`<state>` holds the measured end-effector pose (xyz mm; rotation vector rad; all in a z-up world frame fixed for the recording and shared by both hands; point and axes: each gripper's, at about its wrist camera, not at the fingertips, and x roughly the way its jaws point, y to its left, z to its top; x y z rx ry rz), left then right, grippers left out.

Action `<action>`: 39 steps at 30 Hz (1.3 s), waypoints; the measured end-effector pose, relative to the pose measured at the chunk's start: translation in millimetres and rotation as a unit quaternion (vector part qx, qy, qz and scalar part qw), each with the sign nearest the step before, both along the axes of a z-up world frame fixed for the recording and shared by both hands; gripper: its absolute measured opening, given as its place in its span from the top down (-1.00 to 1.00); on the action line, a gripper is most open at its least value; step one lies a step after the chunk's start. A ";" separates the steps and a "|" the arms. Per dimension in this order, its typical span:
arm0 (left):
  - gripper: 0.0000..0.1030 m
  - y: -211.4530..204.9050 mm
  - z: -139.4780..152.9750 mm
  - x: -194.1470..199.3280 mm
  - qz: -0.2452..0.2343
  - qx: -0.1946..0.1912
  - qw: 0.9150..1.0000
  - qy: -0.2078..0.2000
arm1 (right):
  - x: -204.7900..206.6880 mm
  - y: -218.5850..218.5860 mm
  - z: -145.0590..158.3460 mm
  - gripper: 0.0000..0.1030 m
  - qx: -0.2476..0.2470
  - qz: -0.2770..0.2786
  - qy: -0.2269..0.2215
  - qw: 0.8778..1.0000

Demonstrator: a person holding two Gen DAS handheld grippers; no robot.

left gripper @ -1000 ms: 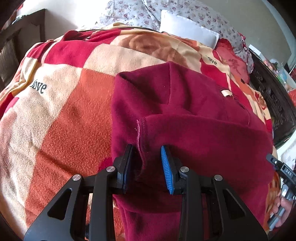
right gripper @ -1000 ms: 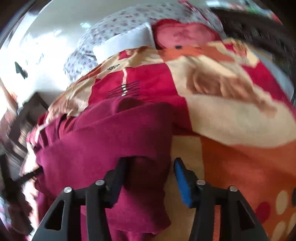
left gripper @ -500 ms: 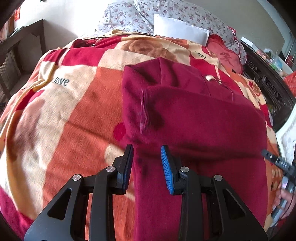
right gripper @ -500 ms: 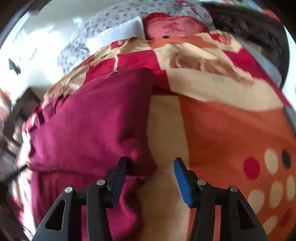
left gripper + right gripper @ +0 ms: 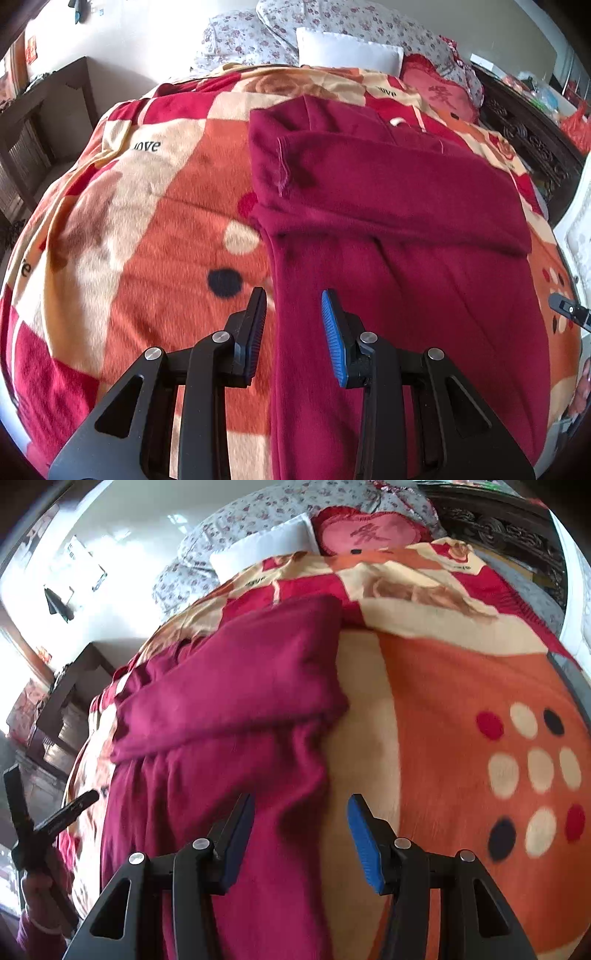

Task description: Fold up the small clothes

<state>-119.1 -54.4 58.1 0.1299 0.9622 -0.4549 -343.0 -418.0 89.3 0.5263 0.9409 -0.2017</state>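
A maroon garment lies on the blanket covering the bed, its long axis running from the near edge toward the pillows, with its far end folded back over itself in a crosswise band. The left claw hangs wide open over its left edge, gripping nothing. The right claw hangs wide open over its right edge, empty.

Maroon fleece garment, apparently top-folded, flat on blanket
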 end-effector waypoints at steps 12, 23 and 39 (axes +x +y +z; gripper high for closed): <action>-0.25 28.1 6.0 -27.2 0.007 -0.034 0.999 0.026 | -40.6 18.2 -15.8 0.02 0.019 0.005 0.028 0.999; -0.25 64.5 -9.6 -88.8 -0.037 -0.035 0.993 0.103 | -101.7 25.8 -17.0 0.01 0.028 0.019 0.047 0.998; -0.26 70.0 -32.8 -127.0 -0.050 -0.060 0.978 0.196 | -154.1 46.6 -29.1 -0.01 0.132 0.051 0.011 0.990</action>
